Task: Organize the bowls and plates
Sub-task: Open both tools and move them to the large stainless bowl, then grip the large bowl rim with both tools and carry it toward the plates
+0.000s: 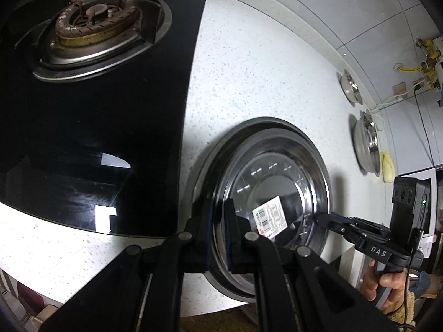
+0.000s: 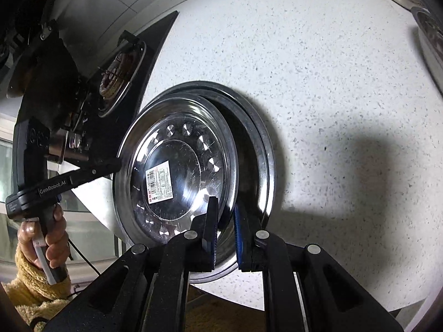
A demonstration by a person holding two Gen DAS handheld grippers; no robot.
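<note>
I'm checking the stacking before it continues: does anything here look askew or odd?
Yes. The top plate, held at opposite rims by the left gripper and right gripper, sits tilted, off-centre over the lower plate. A barcode sticker is stuck inside it.

Countertop (image 1: 249, 63): white, grey-speckled; carries the hob at its left end.
Hob (image 1: 97, 127): black glass panel, glossy, reflecting bright patches.
Burner (image 1: 97, 16): brown ring on steel drip pan, at hob's far end.
Wall tiles (image 1: 346, 8): pale grey, behind countertop's far edge.
Yellow pipe fittings (image 1: 426, 58): on wall, far right corner.
White cable (image 1: 387, 101): runs along wall there.
</note>
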